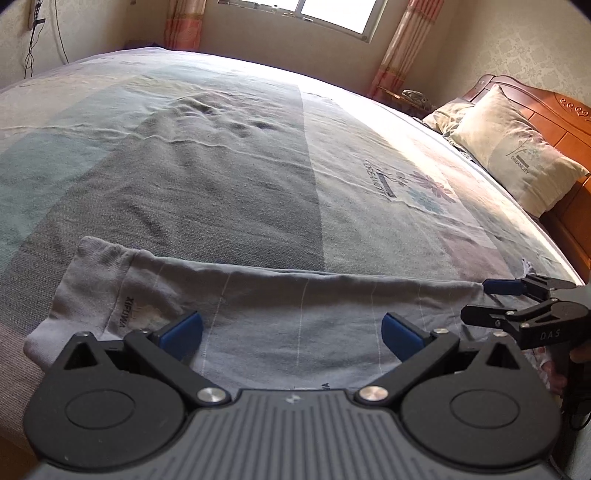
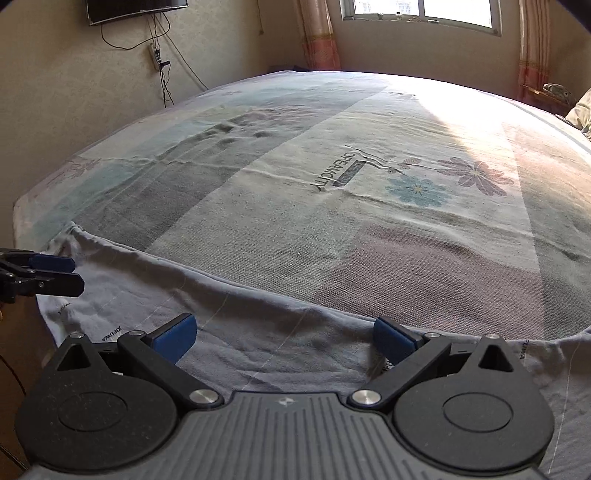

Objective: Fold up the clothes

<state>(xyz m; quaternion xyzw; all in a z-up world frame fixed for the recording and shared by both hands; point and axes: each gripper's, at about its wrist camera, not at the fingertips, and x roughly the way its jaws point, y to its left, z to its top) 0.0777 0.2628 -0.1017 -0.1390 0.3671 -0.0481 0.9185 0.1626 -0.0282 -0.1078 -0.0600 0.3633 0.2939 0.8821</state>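
A pale grey garment [image 1: 295, 306] with thin white stripes and "XIFUWA" lettering lies flat along the near edge of the bed, stretched left to right; it shows again in the right wrist view [image 2: 258, 343]. My left gripper [image 1: 291, 334] hovers over its left part, open, with nothing between the blue pads. My right gripper [image 2: 284, 338] is open over the garment's right part, holding nothing. Each gripper appears in the other's view: the right gripper [image 1: 474, 302] at the garment's right end, the left gripper [image 2: 77, 275] at the left end.
The patterned bedsheet [image 2: 332, 221] covers the bed beyond the garment, lightly wrinkled. Pillows [image 1: 513, 147] lean on a wooden headboard [image 1: 554, 118] at the right. A wall TV [image 2: 136, 9] with hanging cables is far left. The window and curtains are at the back.
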